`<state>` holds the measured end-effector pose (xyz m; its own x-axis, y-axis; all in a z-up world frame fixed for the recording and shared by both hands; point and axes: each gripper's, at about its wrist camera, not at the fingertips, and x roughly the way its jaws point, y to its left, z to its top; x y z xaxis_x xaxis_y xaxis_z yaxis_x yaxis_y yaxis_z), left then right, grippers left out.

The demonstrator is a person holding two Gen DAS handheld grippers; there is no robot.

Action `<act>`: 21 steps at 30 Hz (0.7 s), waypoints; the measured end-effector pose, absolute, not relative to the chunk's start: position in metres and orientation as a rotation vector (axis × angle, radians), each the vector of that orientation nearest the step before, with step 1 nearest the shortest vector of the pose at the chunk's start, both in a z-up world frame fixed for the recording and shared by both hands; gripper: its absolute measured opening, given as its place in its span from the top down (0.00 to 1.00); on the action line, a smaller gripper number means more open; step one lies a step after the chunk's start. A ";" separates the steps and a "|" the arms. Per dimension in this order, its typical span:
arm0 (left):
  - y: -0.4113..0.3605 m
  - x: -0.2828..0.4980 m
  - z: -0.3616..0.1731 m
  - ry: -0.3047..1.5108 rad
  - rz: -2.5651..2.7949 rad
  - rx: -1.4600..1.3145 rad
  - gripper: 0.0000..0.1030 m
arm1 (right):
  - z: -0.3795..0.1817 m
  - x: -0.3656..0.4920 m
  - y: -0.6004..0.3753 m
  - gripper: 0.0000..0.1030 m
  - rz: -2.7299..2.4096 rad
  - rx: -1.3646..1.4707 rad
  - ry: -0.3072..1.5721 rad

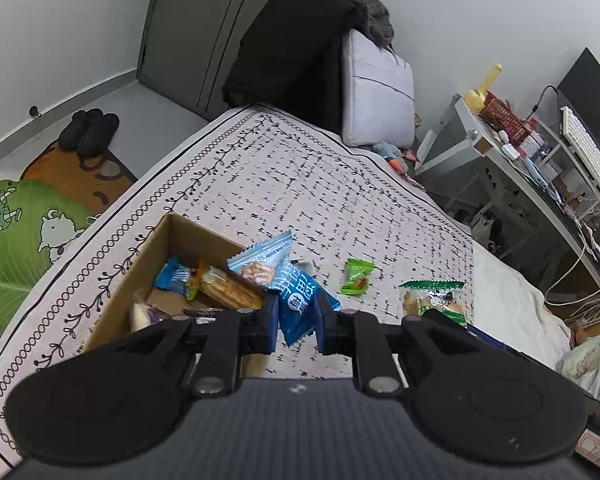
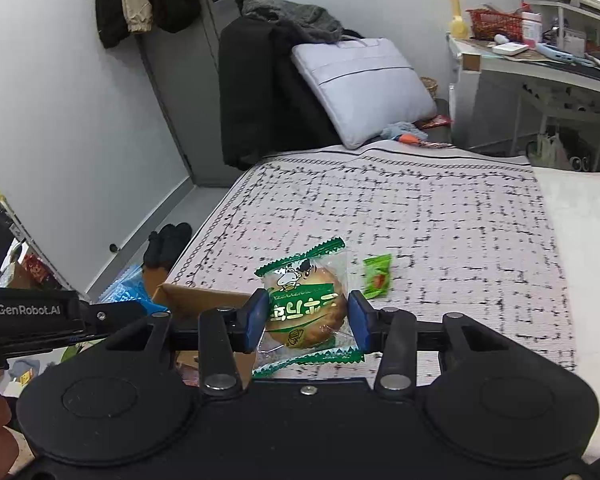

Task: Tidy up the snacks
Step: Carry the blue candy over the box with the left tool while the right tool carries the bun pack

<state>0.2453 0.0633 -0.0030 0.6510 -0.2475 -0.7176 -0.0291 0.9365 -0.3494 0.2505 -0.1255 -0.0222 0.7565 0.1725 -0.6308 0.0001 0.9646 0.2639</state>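
My left gripper [image 1: 297,312] is shut on a blue snack packet [image 1: 288,280], held just right of an open cardboard box [image 1: 148,248] on the patterned bed cover. Inside the box lie a small blue packet [image 1: 174,276], a wrapped biscuit bar [image 1: 230,290] and a pale wrapped snack [image 1: 142,314]. My right gripper [image 2: 308,318] is shut on a clear, green-edged packet with a round pastry [image 2: 306,304]; the same pastry packet [image 1: 436,300] shows at the right in the left wrist view. A small green packet [image 1: 357,276] [image 2: 378,276] lies loose on the cover.
The box's corner [image 2: 196,300] and the other gripper's body [image 2: 32,320] sit at left in the right wrist view. A grey laptop bag [image 2: 364,88] and dark clothes lean at the bed's far end. A cluttered desk [image 1: 532,168] stands right; black shoes [image 1: 88,130] rest on the floor at left.
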 end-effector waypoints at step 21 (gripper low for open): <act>0.100 0.279 -0.031 0.946 0.004 -0.370 0.83 | -0.038 0.292 -0.064 0.60 0.232 0.258 0.784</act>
